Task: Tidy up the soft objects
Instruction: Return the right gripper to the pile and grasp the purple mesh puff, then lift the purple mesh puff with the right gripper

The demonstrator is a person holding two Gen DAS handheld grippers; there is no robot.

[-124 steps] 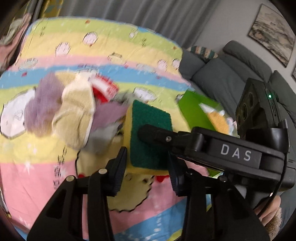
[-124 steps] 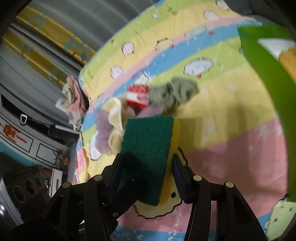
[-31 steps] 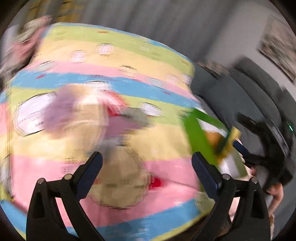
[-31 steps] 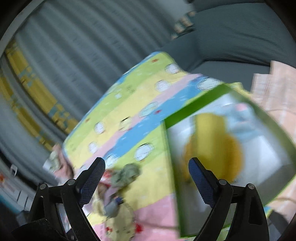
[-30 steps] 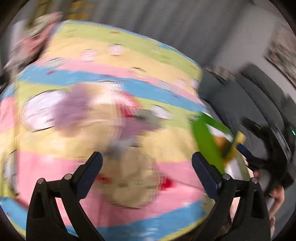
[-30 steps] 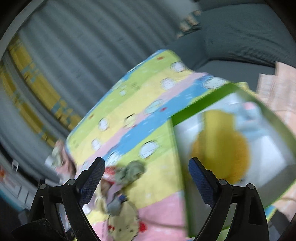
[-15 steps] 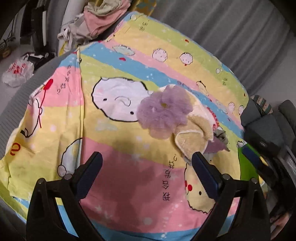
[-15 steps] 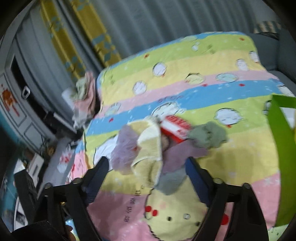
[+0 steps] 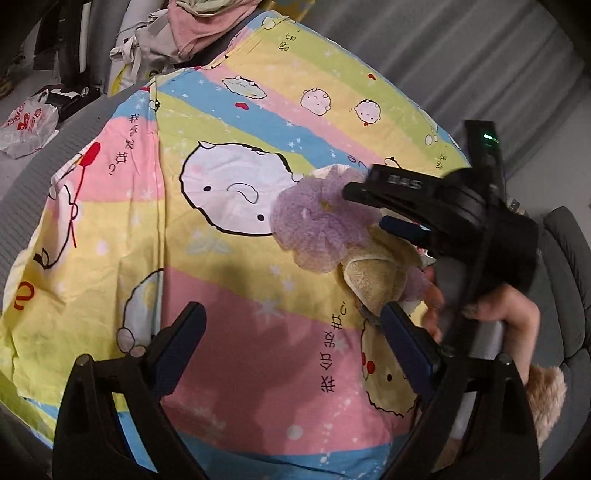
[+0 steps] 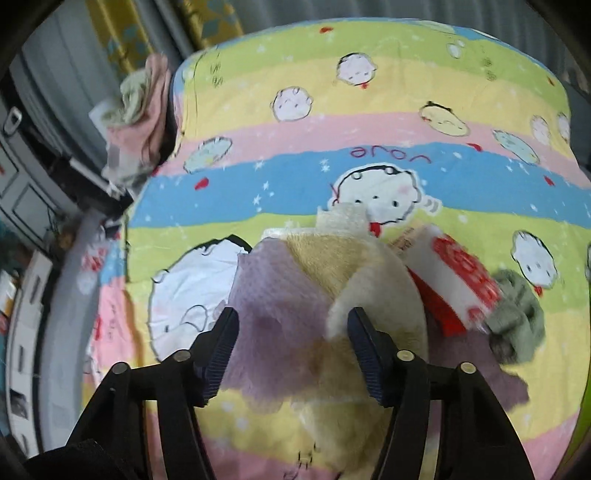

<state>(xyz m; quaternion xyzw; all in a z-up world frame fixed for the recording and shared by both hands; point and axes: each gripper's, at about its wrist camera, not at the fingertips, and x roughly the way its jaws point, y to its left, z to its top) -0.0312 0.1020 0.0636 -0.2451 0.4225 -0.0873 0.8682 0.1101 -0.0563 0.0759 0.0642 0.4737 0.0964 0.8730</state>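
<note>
A pile of soft things lies on the striped cartoon blanket [image 9: 258, 332]: a purple mesh puff [image 9: 314, 229], a beige plush cloth [image 9: 376, 280], a red-and-white packet [image 10: 454, 280] and a grey-green cloth [image 10: 517, 314]. My right gripper [image 10: 291, 332] hangs over the puff [image 10: 273, 295] with its jaws closing. The puff sits between them, the right finger lies against the beige cloth [image 10: 351, 266], and no squeeze shows. In the left wrist view the right gripper [image 9: 365, 208] reaches in from the right, held by a hand [image 9: 498, 306]. My left gripper [image 9: 291, 325] stands open over bare blanket, left of the pile.
A heap of pink and pale clothes [image 9: 207, 22] sits beyond the blanket's far corner. A plastic bag [image 9: 26, 125] lies on the floor at left. A grey sofa [image 9: 565, 277] runs along the right, with grey curtains behind.
My right gripper swung from the green box to the pile, came down over the purple puff and narrowed its jaws. It now shows in the left wrist view. The left gripper shifted left, then held.
</note>
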